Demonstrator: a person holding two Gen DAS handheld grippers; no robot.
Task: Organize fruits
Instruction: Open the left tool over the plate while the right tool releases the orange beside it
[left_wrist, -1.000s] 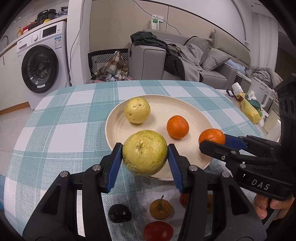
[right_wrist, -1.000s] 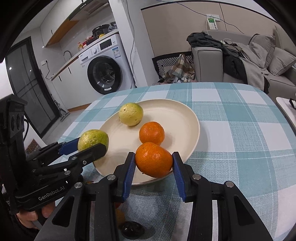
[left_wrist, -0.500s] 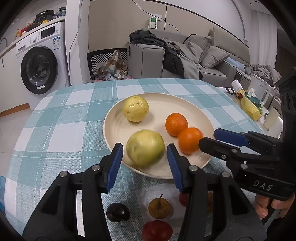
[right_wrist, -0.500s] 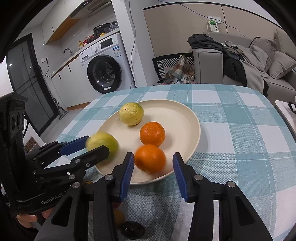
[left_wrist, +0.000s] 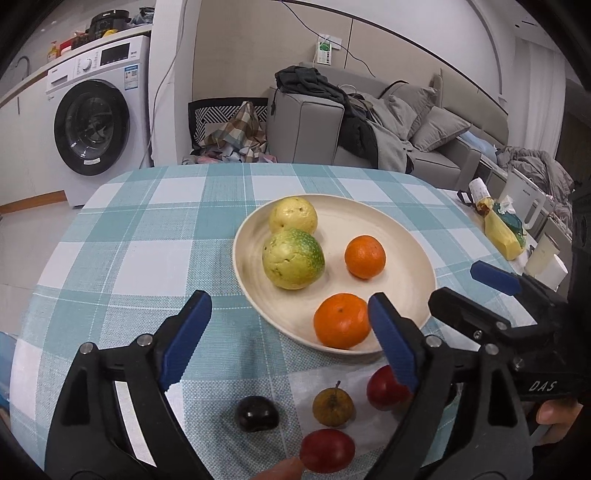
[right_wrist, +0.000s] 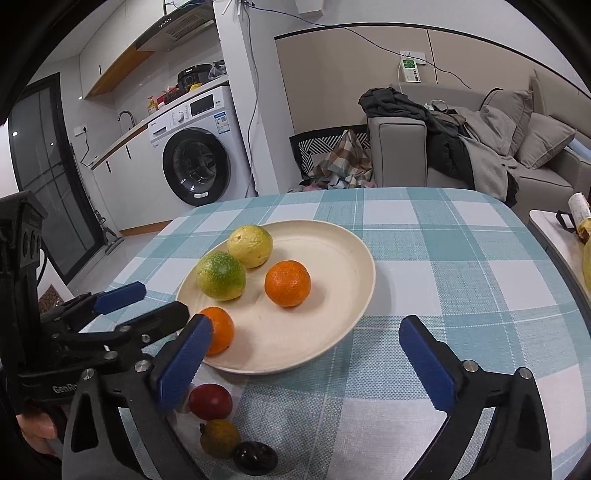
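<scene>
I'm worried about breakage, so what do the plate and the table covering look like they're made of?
The plate looks like matte cream ceramic or melamine: smooth and glare-free, though looks alone can't settle which. The table covering seems woven fabric or textured vinyl, given its fine weave grain.

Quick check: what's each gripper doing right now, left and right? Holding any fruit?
Left gripper: jaws opening, nothing between them, holding no fruit.
Right gripper: jaws opening wide, nothing held; the near orange sits on the plate.

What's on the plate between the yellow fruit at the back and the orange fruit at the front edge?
In the left wrist view, the green-speckled fruit sits between the yellow fruit and the front orange fruit, on the plate.
</scene>
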